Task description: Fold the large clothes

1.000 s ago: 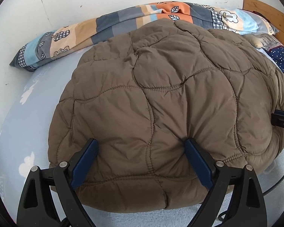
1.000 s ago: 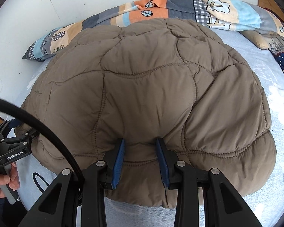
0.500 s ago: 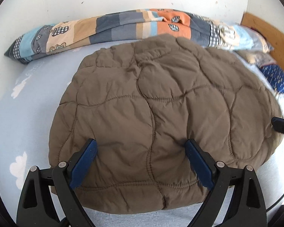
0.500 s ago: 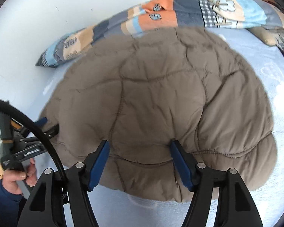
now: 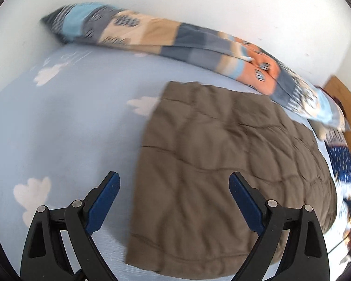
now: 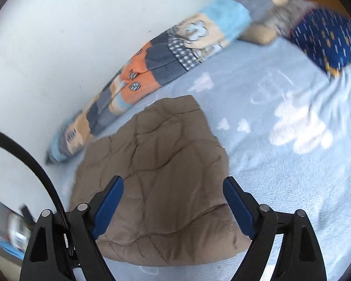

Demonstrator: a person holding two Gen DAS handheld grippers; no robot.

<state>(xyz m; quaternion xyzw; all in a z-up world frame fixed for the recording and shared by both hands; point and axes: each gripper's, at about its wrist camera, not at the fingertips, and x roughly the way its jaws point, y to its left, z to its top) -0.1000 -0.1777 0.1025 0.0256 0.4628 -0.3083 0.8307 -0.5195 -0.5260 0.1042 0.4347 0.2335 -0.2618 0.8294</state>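
Right claw [image 6: 173, 205]: jaws have just been opening, now wide, nothing pinched. The brown quilted coat [image 6: 156, 173] shows between the fingers but lies flat on the bed [image 6: 292, 187], pads clear of it. Looks like a release after a fold, with the claw backed off.

Left claw [image 5: 174, 200]: also spread wide, empty. Its left finger [image 5: 103, 201] hangs over bare sheet, its right finger [image 5: 244, 202] over the coat. No contact that I can see.

Coat: one compact folded slab on the light-blue cloud-print sheet. In the left view it fills 3 to 5 o'clock, with a straight left edge running roughly 12 to 6. In the right view it sits dead centre to 7 o'clock. Edges look squared, with a puffy roll at the near hem, so my read is that the fold is mostly done. Padding is thick and springy; it may creep open with nothing holding it down.

Further out: a long patchwork pillow [image 5: 175, 44] along the wall [image 5: 199, 4] from 10 to 3 o'clock, well apart from the coat's far edge in the left view and close beside it in the right view. A navy dotted cushion [image 6: 327, 39] at 1 o'clock in the right view, clear of the work area. Both views are motion-blurred, so fine detail is unreliable.
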